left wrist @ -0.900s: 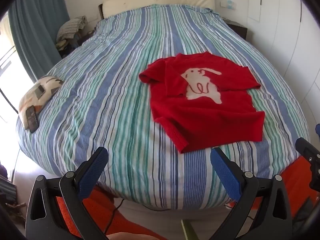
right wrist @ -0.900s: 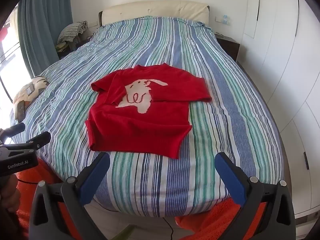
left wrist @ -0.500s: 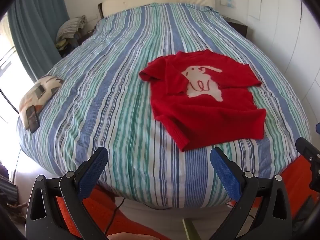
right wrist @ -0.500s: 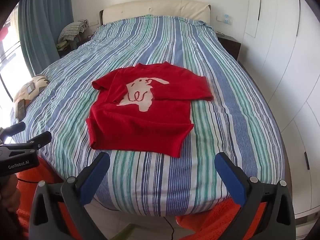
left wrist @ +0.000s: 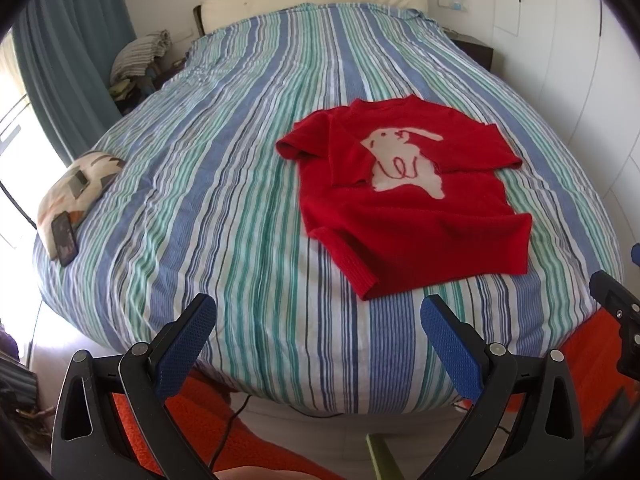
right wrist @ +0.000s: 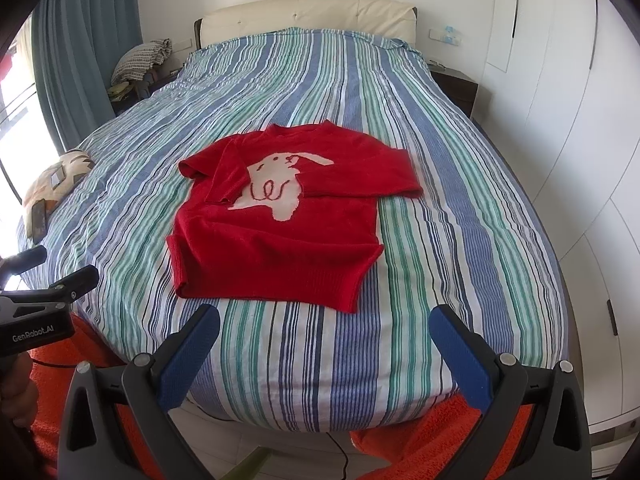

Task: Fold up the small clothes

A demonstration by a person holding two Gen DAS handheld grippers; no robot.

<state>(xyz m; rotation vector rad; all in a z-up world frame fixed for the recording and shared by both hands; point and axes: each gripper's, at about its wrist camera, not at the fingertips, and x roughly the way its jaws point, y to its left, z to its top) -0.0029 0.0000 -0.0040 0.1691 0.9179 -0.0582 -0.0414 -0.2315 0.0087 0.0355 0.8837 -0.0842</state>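
A small red sweater [left wrist: 404, 208] [right wrist: 288, 220] with a white dog on its chest lies flat on the striped bed [left wrist: 224, 184] [right wrist: 440, 184], hem toward me, both sleeves folded in over the body. My left gripper [left wrist: 318, 320] hovers open over the bed's near edge, short of the sweater's left hem corner, nothing between its blue pads. My right gripper [right wrist: 324, 328] is open too, just short of the hem, empty. The left gripper's body [right wrist: 40, 304] shows at the right wrist view's left edge, the right gripper's fingers [left wrist: 616, 304] at the left view's right edge.
A patterned cushion [left wrist: 76, 184] with a dark phone [left wrist: 64, 240] on it lies at the bed's left edge. White wardrobe doors [right wrist: 580, 160] run along the right. An orange rug [right wrist: 420, 440] covers the floor below the bed's foot. A nightstand [right wrist: 456, 88] stands beside the headboard.
Both grippers have edged slightly forward toward the bed, so the sweater sits a little nearer in each view. Jaws stay wide apart.
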